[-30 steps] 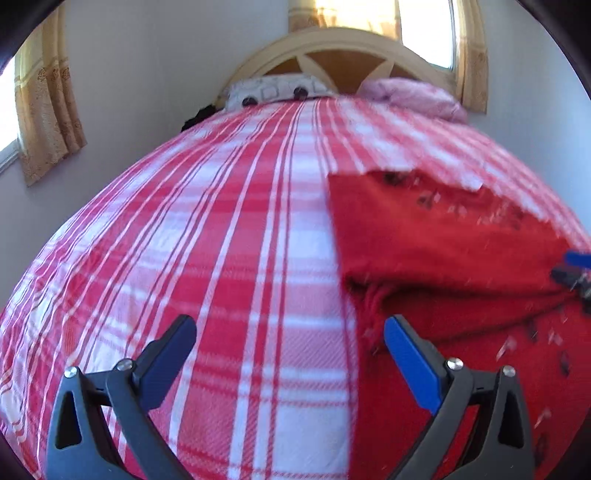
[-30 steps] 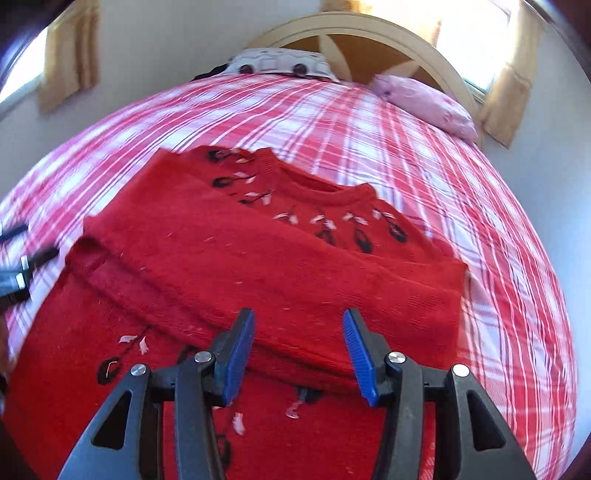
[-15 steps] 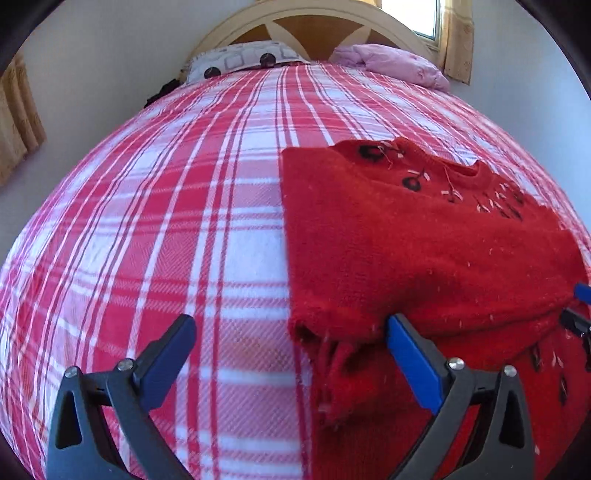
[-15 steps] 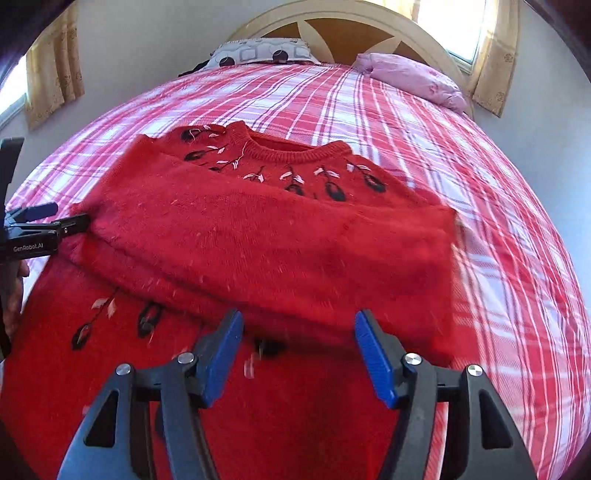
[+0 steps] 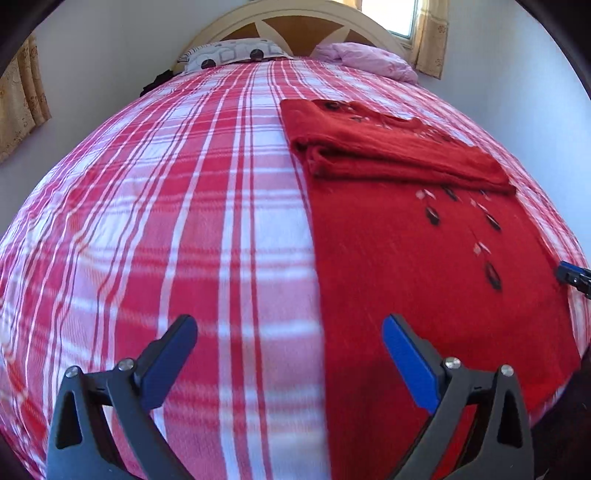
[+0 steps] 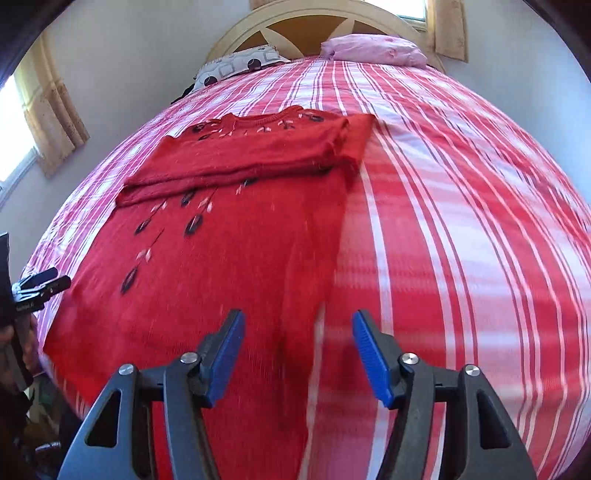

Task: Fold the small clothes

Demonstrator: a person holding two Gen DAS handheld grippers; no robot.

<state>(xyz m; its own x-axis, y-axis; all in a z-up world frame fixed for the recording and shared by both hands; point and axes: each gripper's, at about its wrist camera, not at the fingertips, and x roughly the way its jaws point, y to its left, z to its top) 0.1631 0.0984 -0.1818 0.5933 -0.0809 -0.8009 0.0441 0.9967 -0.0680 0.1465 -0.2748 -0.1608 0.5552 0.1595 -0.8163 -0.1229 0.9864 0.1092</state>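
Observation:
A red knitted sweater (image 5: pixel 424 266) with dark leaf embroidery lies flat on the plaid bed; it also shows in the right wrist view (image 6: pixel 229 258). Both sleeves (image 5: pixel 388 155) are folded across its chest in a band (image 6: pixel 251 155). My left gripper (image 5: pixel 290 339) is open and empty, above the sweater's left hem edge. My right gripper (image 6: pixel 298 339) is open and empty, above the sweater's right hem edge. Each gripper's tip shows in the other's view, the right gripper (image 5: pixel 572 275) at the far right and the left gripper (image 6: pixel 40 282) at the far left.
The red and white plaid bedspread (image 5: pixel 166 221) covers the whole bed. A patterned pillow (image 5: pixel 232 55) and a pink pillow (image 5: pixel 369 61) lie by the wooden headboard (image 6: pixel 314 26). Curtained windows stand on both sides. The bed's near edge drops off below the hem.
Both grippers have drawn back from the folded sleeves toward the sweater's hem. The left now sits at the left hem edge, the right at the right hem edge. The sweater lies still.

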